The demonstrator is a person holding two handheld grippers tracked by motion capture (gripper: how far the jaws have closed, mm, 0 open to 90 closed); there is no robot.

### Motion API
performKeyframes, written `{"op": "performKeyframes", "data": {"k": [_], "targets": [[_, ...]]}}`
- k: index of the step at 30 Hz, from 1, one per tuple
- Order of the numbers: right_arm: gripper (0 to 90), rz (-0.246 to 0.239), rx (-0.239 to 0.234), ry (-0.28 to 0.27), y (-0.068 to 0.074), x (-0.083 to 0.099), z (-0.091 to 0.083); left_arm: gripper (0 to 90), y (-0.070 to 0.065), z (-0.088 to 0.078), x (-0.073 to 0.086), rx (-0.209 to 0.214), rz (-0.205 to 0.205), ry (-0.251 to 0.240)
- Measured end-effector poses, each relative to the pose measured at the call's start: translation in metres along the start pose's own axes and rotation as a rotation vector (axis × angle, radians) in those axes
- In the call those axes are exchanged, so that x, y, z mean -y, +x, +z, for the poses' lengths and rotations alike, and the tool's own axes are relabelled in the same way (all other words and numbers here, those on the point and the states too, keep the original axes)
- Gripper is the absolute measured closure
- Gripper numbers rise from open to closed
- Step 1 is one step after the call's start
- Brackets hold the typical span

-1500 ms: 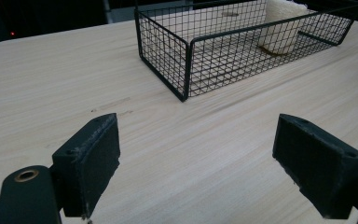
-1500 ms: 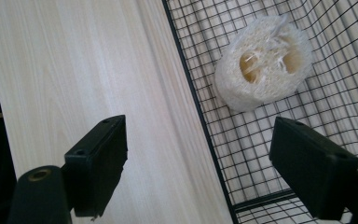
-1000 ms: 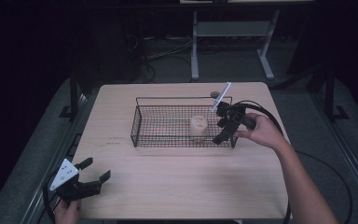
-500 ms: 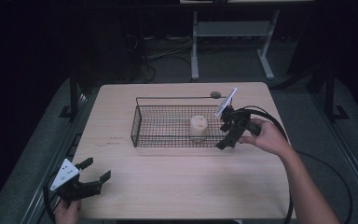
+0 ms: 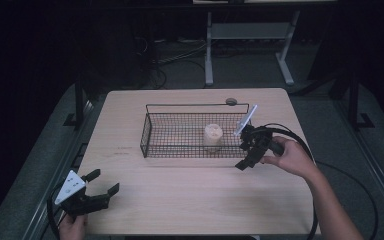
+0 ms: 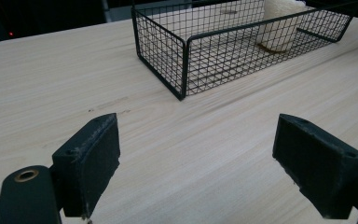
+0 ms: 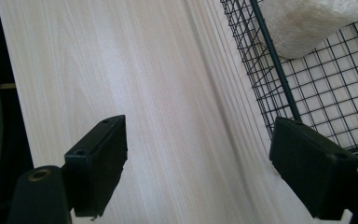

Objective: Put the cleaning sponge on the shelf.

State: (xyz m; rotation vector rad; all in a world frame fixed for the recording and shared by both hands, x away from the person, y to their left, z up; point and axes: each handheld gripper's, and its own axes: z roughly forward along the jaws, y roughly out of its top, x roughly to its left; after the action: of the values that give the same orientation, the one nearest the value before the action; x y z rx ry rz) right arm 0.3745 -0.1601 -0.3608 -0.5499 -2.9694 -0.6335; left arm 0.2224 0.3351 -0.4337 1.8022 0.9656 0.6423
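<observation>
The right gripper (image 5: 243, 159) has its jaws spread wide with nothing between them, hanging over bare wood just outside the near right corner of the basket (image 5: 152, 120). In the right gripper view one jaw sits in front of the basket (image 7: 279, 88) wire and the other over the surface (image 7: 144, 84). The cup (image 7: 307, 23), pale and rough-textured, stands inside the basket near that corner, apart from the jaws.

The left gripper (image 5: 99, 185) is at the near left corner of the surface (image 5: 190, 200), well apart from the basket, its jaws also wide and empty. In its own view the basket (image 6: 186, 60) lies ahead with the cup (image 6: 277, 28) at its far end.

A small round disc (image 5: 231, 101) lies on the surface just behind the basket's back rim. No writing or label can be read on the cup, basket or grippers.
</observation>
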Motion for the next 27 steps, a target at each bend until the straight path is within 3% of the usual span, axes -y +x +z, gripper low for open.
{"op": "performKeyframes", "data": {"k": [27], "targets": [[18.5, -0.003, -0.014, -0.012, 0.02, 0.026, 0.01, 14.1, 0.0, -0.001, 0.001, -0.002, 0.001, 0.003]]}}
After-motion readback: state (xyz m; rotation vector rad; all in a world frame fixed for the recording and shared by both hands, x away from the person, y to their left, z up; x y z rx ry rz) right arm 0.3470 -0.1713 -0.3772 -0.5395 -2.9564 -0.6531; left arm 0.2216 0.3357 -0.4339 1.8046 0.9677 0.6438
